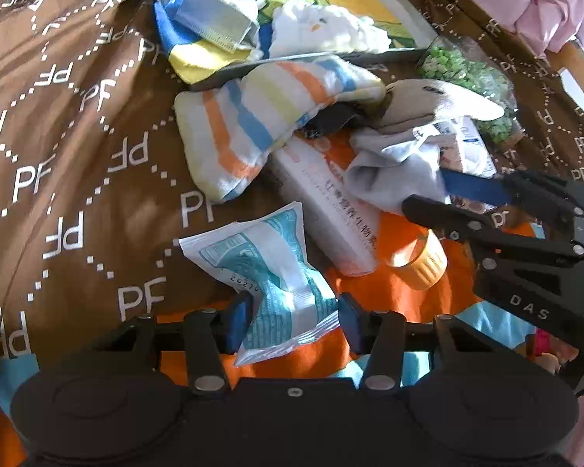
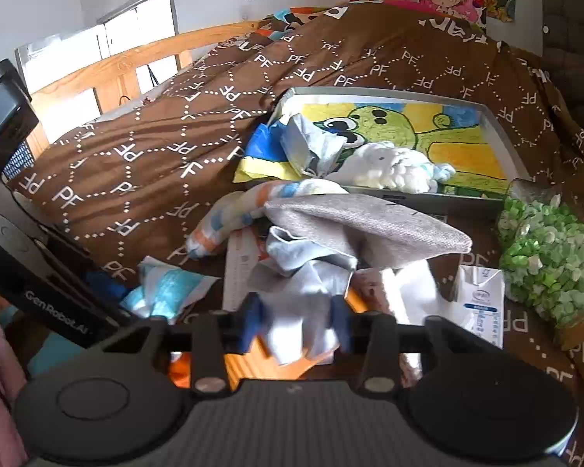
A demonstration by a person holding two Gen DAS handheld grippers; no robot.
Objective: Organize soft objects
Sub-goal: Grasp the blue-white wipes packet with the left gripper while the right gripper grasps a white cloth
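Note:
My left gripper is shut on a teal and white soft packet, squeezing its middle, low over the bed. My right gripper is shut on a pale grey sock; it also shows in the left wrist view with the right gripper at its edge. A striped towel and a beige grey plush lie just behind. A tray with a frog picture holds a white fluffy toy and a folded grey cloth.
A brown PF-print duvet covers the bed. A white box, a yellow cap, a small white carton and a bag of green beads lie around the pile. A wooden bed rail runs at far left.

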